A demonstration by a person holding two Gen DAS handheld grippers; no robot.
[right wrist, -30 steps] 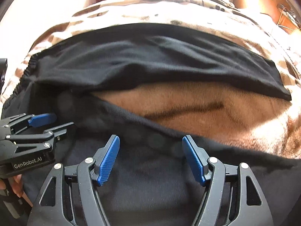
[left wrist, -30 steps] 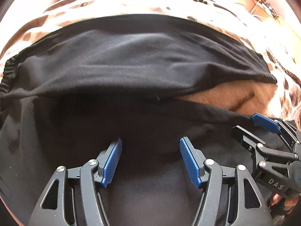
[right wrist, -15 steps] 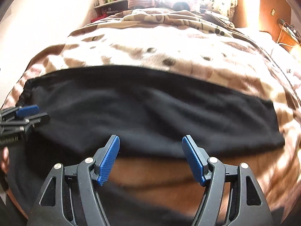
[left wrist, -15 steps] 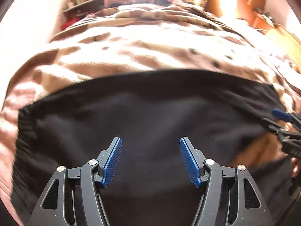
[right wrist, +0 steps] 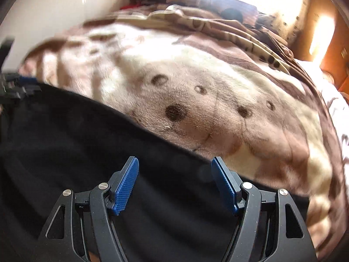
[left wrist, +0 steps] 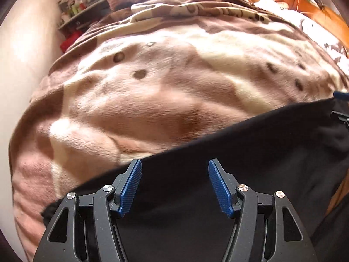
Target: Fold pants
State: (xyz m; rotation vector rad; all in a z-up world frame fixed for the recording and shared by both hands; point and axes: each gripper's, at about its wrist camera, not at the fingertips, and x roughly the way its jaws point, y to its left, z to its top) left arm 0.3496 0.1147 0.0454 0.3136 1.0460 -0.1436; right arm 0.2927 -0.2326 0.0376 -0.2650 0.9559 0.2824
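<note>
Fleecy brown blanket [left wrist: 152, 91] under black pants [left wrist: 250, 157]; both hand-held grippers [left wrist: 174, 185] [right wrist: 174, 183] seemingly wide, empty.

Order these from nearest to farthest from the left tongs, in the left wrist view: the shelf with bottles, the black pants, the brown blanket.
1. black pants, directly under the left tongs.
2. brown blanket, beyond the pants' edge.
3. shelf with bottles, far back, upper left.
</note>
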